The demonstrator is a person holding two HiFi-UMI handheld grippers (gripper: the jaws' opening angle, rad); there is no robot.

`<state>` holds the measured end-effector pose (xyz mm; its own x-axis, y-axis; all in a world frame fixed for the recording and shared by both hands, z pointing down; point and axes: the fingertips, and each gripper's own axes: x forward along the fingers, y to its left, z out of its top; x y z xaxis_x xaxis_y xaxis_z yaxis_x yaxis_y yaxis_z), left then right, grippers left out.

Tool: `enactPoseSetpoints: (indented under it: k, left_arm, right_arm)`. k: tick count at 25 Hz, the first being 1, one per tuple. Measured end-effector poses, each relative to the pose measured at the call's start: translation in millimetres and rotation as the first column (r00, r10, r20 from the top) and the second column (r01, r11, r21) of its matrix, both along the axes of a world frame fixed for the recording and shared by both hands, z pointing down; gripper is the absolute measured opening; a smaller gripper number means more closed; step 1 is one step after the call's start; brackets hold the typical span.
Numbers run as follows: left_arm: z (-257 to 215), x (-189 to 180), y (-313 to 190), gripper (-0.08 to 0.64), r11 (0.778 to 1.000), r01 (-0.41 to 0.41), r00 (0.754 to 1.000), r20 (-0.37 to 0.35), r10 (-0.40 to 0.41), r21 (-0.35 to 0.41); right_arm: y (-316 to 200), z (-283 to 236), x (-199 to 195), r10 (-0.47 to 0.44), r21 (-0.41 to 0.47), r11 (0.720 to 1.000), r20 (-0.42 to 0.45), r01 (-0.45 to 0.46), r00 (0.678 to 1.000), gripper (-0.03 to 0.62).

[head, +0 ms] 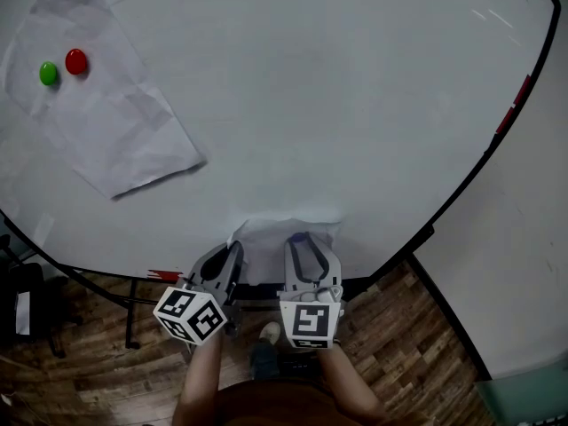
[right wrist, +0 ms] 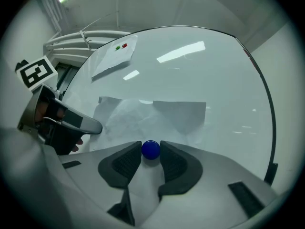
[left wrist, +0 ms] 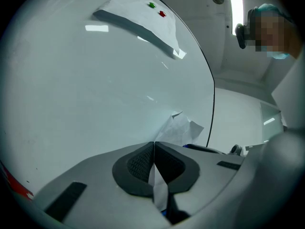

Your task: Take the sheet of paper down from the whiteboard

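Note:
A crumpled white sheet of paper (head: pixel 277 229) lies against the whiteboard (head: pixel 355 105) near its lower edge, with a blue magnet (head: pixel 299 236) on it. My left gripper (head: pixel 236 250) is shut on the sheet's left edge. In the left gripper view the paper (left wrist: pixel 182 129) runs as a thin strip between the closed pads of that gripper (left wrist: pixel 153 146). My right gripper (right wrist: pixel 151 152) has the blue magnet (right wrist: pixel 151 149) between its fingertips, both pads against it, and the sheet (right wrist: pixel 143 112) spreads behind it. The right gripper (head: pixel 303 240) stands just right of the left one.
A second, larger sheet (head: pixel 106 122) hangs at the board's upper left under a green magnet (head: pixel 48 73) and a red magnet (head: pixel 76 61). The board's dark frame (head: pixel 461 193) curves down the right side. Below it are wooden floor (head: pixel 417 344) and a stand leg (head: pixel 131 313).

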<state>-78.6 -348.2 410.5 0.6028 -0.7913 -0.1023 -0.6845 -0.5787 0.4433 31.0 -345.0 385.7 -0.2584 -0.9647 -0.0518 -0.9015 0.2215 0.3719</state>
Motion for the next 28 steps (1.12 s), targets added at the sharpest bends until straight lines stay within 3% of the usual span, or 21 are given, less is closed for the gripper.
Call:
enactPoseSetpoints:
  k: [4,8,28]
  left_arm:
    - [-1.7,-2.3,-0.8,0.025,1.0,-0.01,0.997,-0.079,0.008,-0.027]
    - [-3.2,-3.3,-2.0,0.025,0.999,-0.01,0.995,-0.104,0.006,-0.035]
    - [2.0,-21.6,0.7,0.025,0.998,0.033,0.995,-0.097,-0.038,-0.054]
  right_arm:
    - [2.1,1.1,-1.6,-0.008,-0.009,1.0,0.0,0.008,1.0,0.133]
    - [8.1,3.3,-6.5,-0.032,-0.002,0.999,-0.004,0.032,0.999,0.133]
    - [12.9,6.3,5.9,-0.025,-0.022,0.999,0.012,0.025,1.0,0.133]
